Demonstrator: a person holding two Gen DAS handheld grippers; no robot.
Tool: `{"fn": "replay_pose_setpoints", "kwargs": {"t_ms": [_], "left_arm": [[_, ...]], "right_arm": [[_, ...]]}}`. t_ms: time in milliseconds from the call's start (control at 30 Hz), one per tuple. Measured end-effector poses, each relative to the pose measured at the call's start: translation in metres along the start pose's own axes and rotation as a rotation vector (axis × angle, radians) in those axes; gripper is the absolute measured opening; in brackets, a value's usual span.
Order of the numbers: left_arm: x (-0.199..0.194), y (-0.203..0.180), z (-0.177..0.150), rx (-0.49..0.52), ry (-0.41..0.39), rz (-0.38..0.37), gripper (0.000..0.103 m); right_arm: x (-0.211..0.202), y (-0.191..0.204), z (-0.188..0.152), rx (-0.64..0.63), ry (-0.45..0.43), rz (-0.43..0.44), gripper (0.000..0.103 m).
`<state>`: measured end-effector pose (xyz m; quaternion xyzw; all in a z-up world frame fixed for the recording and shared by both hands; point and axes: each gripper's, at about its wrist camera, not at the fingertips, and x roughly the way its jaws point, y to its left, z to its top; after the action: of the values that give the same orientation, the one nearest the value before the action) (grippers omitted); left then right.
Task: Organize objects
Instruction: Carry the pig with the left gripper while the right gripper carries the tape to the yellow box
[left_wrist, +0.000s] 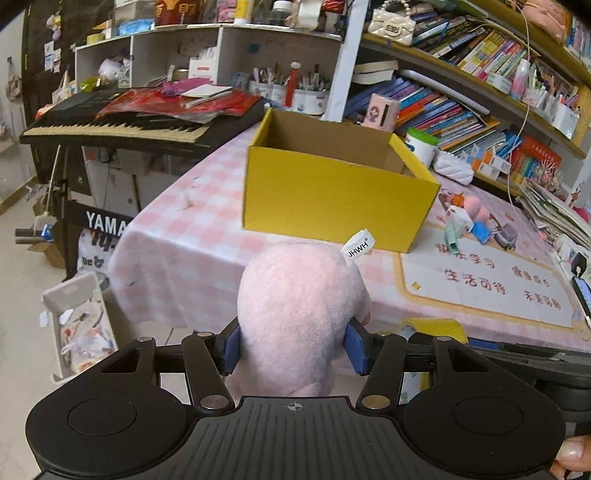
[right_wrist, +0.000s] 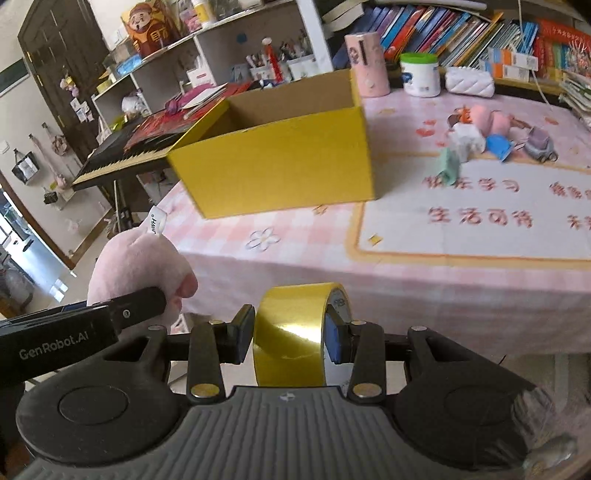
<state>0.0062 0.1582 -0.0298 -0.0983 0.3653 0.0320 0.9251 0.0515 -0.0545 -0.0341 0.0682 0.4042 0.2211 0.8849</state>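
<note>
**Both grippers loaded short of the yellow box**

Left wrist view: the left gripper (left_wrist: 293, 345) clamps a soft pink plush toy (left_wrist: 299, 314), before the open yellow cardboard box (left_wrist: 332, 199) on the pink checked tablecloth (left_wrist: 192, 229).

Right wrist view: the right gripper (right_wrist: 290, 338) pinches a shiny yellow tape roll (right_wrist: 291, 332), off the table's near edge.
</note>
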Motion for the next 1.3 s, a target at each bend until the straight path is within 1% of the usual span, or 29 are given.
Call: {"fn": "replay_pose_setpoints", "kwargs": {"t_ms": [167, 400, 500, 600, 800, 900, 1033, 1200, 1300], "left_arm": [[-0.011, 0.016, -0.001, -0.006, -0.022, -0.005, 0.055], [-0.019, 0.030, 0.005, -0.028, -0.057, -0.009, 0.055], [-0.021, 0.032, 0.007, -0.031, -0.080, -0.021, 0.055], [-0.023, 0.032, 0.012, -0.016, -0.100, -0.051, 0.055], [-0.024, 0.027, 0.032, 0.003, -0.180, -0.072, 0.055], [-0.020, 0.024, 0.048, 0.001, -0.220, -0.072, 0.055], [-0.011, 0.022, 0.074, -0.014, -0.270, -0.064, 0.055], [0.008, 0.018, 0.115, -0.040, -0.330, -0.046, 0.055], [0.021, 0.010, 0.136, -0.033, -0.360, -0.032, 0.055]], "right_arm": [[-0.003, 0.019, -0.003, -0.009, -0.017, 0.006, 0.037], [-0.005, 0.038, 0.001, -0.039, -0.033, 0.012, 0.037], [-0.011, 0.043, 0.006, -0.052, -0.086, 0.008, 0.037], [-0.016, 0.047, 0.011, -0.067, -0.138, 0.008, 0.037], [-0.017, 0.053, 0.029, -0.101, -0.190, 0.002, 0.037], [-0.018, 0.052, 0.045, -0.122, -0.237, -0.004, 0.037], [-0.016, 0.049, 0.076, -0.135, -0.297, 0.007, 0.037], [-0.011, 0.046, 0.131, -0.139, -0.377, 0.038, 0.037], [-0.005, 0.041, 0.162, -0.150, -0.429, 0.046, 0.037]]}}
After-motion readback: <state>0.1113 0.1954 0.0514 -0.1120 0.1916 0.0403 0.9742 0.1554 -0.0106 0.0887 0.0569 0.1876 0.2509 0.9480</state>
